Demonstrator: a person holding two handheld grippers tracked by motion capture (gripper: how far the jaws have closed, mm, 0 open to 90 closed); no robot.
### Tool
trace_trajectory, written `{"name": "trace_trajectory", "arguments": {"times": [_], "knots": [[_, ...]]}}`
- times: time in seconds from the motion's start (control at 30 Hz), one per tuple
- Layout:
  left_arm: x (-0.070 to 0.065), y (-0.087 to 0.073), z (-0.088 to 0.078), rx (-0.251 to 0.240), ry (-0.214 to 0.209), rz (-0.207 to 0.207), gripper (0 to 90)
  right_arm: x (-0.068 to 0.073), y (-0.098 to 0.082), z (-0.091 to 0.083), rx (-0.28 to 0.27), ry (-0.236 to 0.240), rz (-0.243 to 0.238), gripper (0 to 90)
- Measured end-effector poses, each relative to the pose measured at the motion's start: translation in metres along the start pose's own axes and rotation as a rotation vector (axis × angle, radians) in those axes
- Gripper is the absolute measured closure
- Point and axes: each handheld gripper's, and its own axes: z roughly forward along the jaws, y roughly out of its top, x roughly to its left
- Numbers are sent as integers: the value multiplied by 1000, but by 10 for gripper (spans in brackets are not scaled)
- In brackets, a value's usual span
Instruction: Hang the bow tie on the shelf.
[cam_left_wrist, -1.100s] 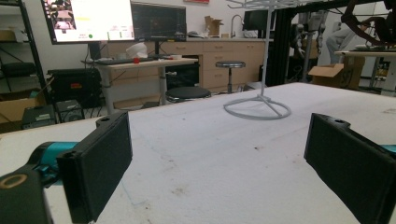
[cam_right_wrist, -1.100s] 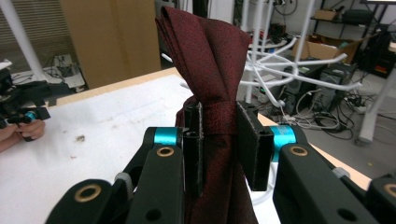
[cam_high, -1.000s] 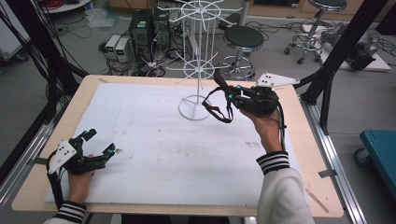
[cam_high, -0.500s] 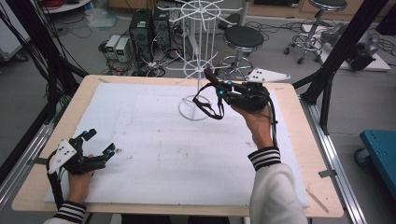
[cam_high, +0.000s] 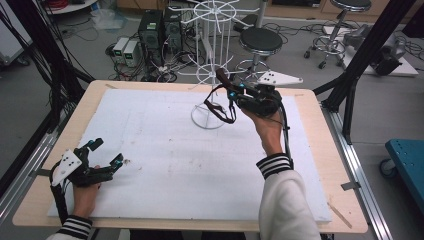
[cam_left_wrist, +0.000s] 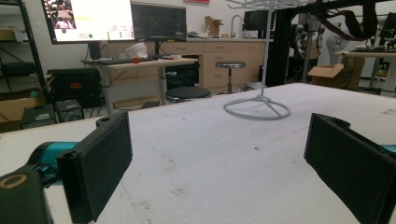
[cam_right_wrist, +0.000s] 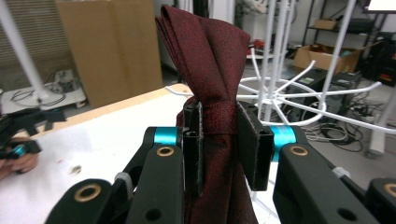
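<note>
A dark red necktie (cam_right_wrist: 205, 51) is pinched between the pads of my right gripper (cam_right_wrist: 219, 135), its folded end sticking up past the jaws. In the high view my right gripper (cam_high: 223, 79) is held above the table, beside the pole of the white wire rack (cam_high: 212, 30), and the necktie (cam_high: 220, 109) hangs from it in a loop over the rack's ring base. The rack's arms (cam_right_wrist: 299, 95) spread just behind the tie. My left gripper (cam_high: 108, 151) rests at the table's front left, and its jaws (cam_left_wrist: 217, 163) stand wide apart with nothing between them.
A white foam sheet (cam_high: 165, 165) covers most of the wooden table (cam_high: 35, 200). The rack's ring base (cam_left_wrist: 258, 108) stands at the far middle. Beyond the table are a black stool (cam_high: 260, 40), computers and cables on the floor; black frame posts flank both sides.
My right hand has carried the tie leftward, closer to the rack's pole. The left gripper has stayed where it was.
</note>
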Motion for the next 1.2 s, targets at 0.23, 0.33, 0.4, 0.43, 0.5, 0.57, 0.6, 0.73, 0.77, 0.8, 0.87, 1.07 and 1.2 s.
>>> {"name": "trace_trajectory", "arguments": {"times": [0.23,0.33,0.4,0.43,0.5,0.57,0.6,0.73,0.77,0.8,0.87,1.07,1.2], "knots": [[0,0,0,3,1,0,80,-3,-11,8,22,-39,14,733],[0,0,0,2,0,0,81,-2,-14,10,33,-62,15,733],[0,0,0,3,0,1,81,-2,-15,10,34,-71,3,732],[0,0,0,3,1,0,81,-1,-15,11,38,-80,3,732],[0,0,0,1,1,-1,80,0,-18,12,47,-96,-3,732],[0,0,0,1,1,-1,80,0,-19,13,47,-103,-9,732],[0,0,0,0,1,-3,80,1,-22,14,46,-110,2,732],[0,0,0,1,0,-1,81,0,-28,17,57,-121,21,732],[0,0,0,2,0,-1,81,0,-28,17,57,-121,21,732],[0,0,0,1,0,-1,80,-1,-29,18,56,-131,22,732],[0,0,0,2,0,-1,80,-1,-29,19,55,-134,26,732],[0,0,0,2,0,-1,81,-7,-34,22,74,-166,52,732],[0,0,0,1,1,-2,80,-10,-37,24,85,-170,65,732]]}}
